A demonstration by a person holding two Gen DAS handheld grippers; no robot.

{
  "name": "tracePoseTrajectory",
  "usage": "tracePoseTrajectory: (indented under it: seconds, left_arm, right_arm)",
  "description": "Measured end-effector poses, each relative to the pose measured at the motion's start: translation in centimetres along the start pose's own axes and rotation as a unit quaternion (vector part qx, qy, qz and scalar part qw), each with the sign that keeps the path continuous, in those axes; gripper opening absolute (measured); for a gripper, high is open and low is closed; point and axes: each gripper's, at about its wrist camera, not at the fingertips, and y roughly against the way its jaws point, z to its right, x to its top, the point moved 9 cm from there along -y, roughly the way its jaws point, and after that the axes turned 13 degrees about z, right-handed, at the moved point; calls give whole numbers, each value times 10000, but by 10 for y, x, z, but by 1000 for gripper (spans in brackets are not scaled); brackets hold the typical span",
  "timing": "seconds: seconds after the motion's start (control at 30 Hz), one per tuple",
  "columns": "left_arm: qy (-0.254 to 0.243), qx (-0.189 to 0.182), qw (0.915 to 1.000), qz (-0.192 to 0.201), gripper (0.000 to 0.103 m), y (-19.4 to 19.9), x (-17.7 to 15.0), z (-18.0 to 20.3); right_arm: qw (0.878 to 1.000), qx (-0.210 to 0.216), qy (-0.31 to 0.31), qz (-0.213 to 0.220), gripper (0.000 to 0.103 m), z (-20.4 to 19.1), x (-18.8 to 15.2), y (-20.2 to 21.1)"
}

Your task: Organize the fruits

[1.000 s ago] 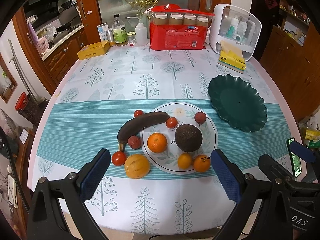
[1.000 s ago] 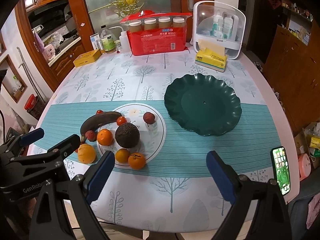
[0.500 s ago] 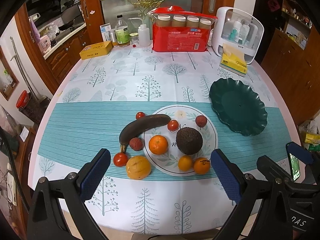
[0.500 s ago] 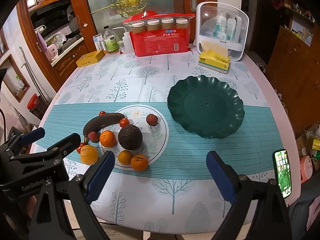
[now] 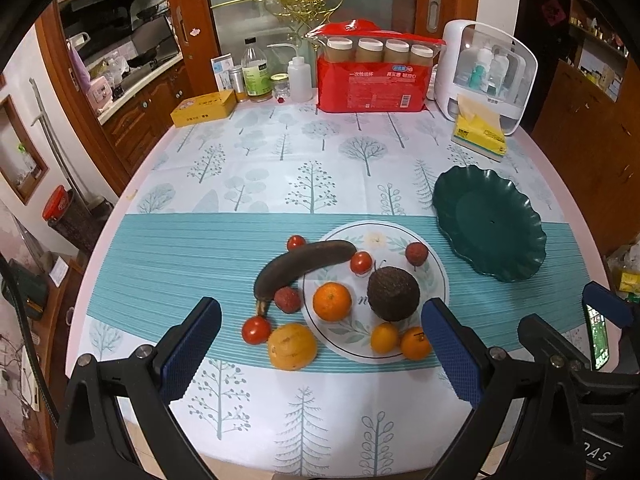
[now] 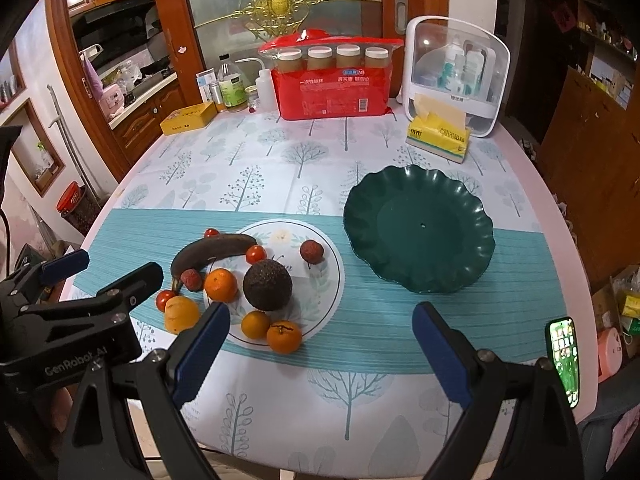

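A white floral plate [image 5: 436,280] [image 6: 330,280] holds a dark avocado [image 5: 393,294] [image 6: 267,286], oranges [image 5: 332,301], a cherry tomato [image 5: 361,262] and a lychee [image 5: 416,252]. A dark overripe banana [image 5: 300,266] [image 6: 212,251], another lychee, tomatoes and a yellow-orange fruit [image 5: 292,346] lie left of the plate on the cloth. An empty dark green wavy dish [image 5: 490,222] [image 6: 418,228] stands to the right. My left gripper [image 5: 320,352] is open and empty, above the near table edge facing the fruit. My right gripper [image 6: 320,354] is open and empty, right of the left one.
At the back of the table stand a red pack of cups [image 5: 376,80], bottles [image 5: 256,72], a yellow box [image 5: 204,108], a white storage case [image 5: 486,76] and a yellow tissue pack [image 5: 478,132]. A lit phone [image 6: 564,354] lies at the near right edge.
Both grippers have risen and drawn back slightly, so the table looks a little farther. Both stay open; no fruit has moved.
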Motion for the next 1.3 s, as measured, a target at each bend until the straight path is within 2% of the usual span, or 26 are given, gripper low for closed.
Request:
tracePoseTrajectory:
  seconds: [0.43,0.83,0.97,1.07,1.17,1.3]
  left_arm:
    - [-64,102,9999,-83,100,-11,0,-19]
    - [7,-75,9988,-492,100,-33,-16,-50]
    - [293,-261,9954,-872,100,-50,-31,-72]
    - [430,-402,9923,-1089,100,-65,-41,-82]
    - [147,-343,9931,-1114,100,-79,-53,-86]
    - [-110,-562,9884,-1405,99,-98,-78,-81]
  right_arm:
    - [10000,61,31,-64,93,-16,4,-13]
    - [9992,-2,-135,-378,93,-33,-5,-35]
    - [9981,-27,-233,-566,92,-40,-17,-48]
    - [9959,0,-315,-845,87,-45,-30,-60]
    - [9947,-39,-316,-982,82,-48,-45,-69]
    - [9914,-118,-490,-1207,77,-47,-72,-83]
